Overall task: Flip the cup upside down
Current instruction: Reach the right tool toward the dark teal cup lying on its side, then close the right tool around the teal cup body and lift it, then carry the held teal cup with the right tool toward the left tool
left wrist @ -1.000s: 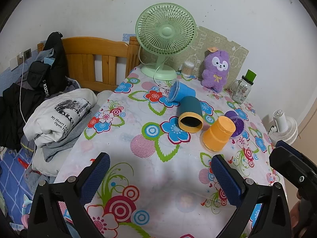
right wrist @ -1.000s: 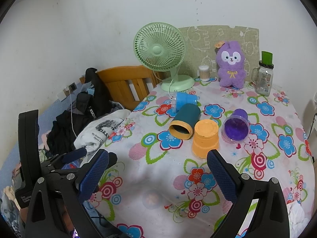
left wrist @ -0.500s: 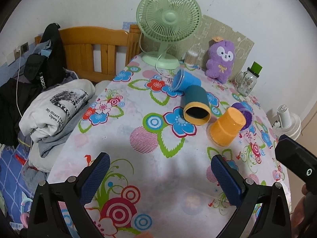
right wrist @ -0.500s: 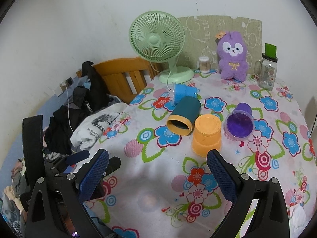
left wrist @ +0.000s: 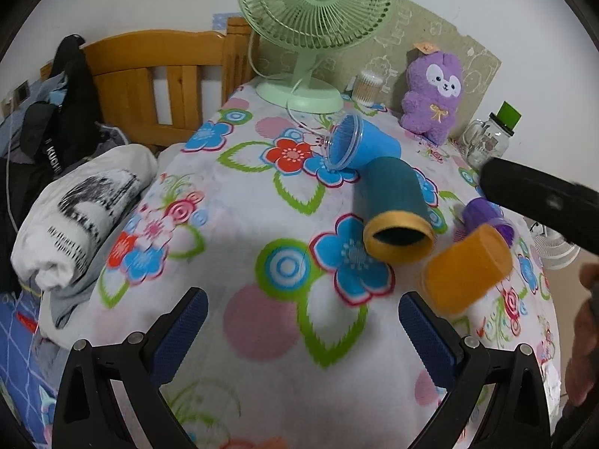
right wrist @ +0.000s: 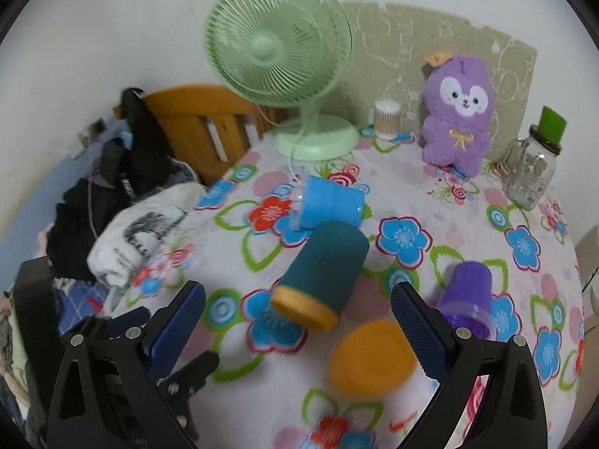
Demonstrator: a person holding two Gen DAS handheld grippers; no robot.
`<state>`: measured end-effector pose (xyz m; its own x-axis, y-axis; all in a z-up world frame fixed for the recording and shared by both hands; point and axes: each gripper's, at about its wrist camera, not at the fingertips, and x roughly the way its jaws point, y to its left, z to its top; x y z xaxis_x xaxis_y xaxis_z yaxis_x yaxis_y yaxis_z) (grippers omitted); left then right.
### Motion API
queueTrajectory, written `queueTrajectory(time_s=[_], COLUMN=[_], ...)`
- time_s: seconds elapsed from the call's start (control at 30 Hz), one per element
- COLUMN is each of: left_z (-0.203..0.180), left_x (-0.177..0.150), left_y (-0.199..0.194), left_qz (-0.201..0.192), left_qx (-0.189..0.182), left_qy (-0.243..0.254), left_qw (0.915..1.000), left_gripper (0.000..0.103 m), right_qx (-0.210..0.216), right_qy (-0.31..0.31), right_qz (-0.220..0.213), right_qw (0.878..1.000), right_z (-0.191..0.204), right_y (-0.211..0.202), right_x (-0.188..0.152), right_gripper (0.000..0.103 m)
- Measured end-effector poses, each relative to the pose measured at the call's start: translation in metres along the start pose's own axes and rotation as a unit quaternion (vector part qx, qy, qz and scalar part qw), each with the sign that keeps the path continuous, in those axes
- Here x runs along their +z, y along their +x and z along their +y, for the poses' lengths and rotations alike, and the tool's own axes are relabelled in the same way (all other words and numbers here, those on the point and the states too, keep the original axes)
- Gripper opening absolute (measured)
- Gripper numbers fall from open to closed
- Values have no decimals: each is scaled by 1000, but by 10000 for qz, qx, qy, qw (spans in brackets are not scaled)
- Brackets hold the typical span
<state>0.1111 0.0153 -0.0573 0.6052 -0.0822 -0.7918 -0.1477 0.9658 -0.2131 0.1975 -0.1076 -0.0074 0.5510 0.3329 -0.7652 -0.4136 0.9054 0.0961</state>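
Done: orange cup (right wrist: 372, 359) stands inverted.
Left: teal cup (right wrist: 324, 275) lies sideways.
My right gripper (right wrist: 297, 321): jaws wide, empty.
My left gripper (left wrist: 301, 331): jaws wide, empty.

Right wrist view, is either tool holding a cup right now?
No. The right tool and left tool are both open with nothing between their fingers.

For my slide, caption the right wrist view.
Open right gripper hovers over teal cup lying on its side, beside inverted orange cup.

We see our left gripper (left wrist: 297, 331) at the bottom of the frame, jaws spread wide and empty — right of centre on the flowered worktop (left wrist: 239, 224) lie a teal cup (left wrist: 395, 209), blue cup (left wrist: 361, 144) and orange cup (left wrist: 466, 267).
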Motion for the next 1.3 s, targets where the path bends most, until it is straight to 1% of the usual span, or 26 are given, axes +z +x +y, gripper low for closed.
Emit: queueTrajectory(time_s=[0.1,0.17,0.3,0.4,0.47,0.57,0.6,0.7,0.73,0.77,0.83,0.93,1.1,1.3], left_z=[2,4,10,13,15,18,18,19,19,18,17,21,33,36], left_x=[10,14,17,18,17,17,16,14,14,13,10,6,-8,-37], left_y=[15,23,38,44,44,42,40,37,35,32,26,13,-12,-41], left_qz=[75,137,248,286,288,270,265,266,263,247,214,143,54,22], left_qx=[-38,-58,-44,-29,-26,-27,-34,-65,-79,-96,-111,-101,-123,-192], left_qy=[-33,-83,-183,-238,-264,-306,-320,-344,-349,-351,-338,-377,-534,-556], left_qw=[10000,9999,9995,9993,9992,9992,9991,9990,9990,9990,9991,9991,9985,9983], left_gripper=[103,103,103,103,103,103,103,103,103,103,103,103,103,103], right_qx=[-108,-181,2,38,-114,-280,-300,-307,-298,-305,-124,19,396,483], right_qy=[-29,100,519,561,571,691,694,632,571,525,479,395,320,147], right_qz=[199,461,1114,1372,1466,1569,1630,1871,1859,1852,1786,1627,1354,1266], right_qw=[9997,9987,9924,9890,9875,9848,9837,9798,9805,9808,9827,9859,9895,9907], right_z=[-2,-6,-10,-3,-1,-7,-7,-9,-7,-6,0,8,23,42], right_y=[24,44,82,99,108,115,118,131,131,130,121,103,53,11], right_x=[12,18,27,28,29,27,26,21,20,20,17,13,-5,-35], right_gripper=[100,100,100,100,100,93,88,70,70,70,69,69,70,70])
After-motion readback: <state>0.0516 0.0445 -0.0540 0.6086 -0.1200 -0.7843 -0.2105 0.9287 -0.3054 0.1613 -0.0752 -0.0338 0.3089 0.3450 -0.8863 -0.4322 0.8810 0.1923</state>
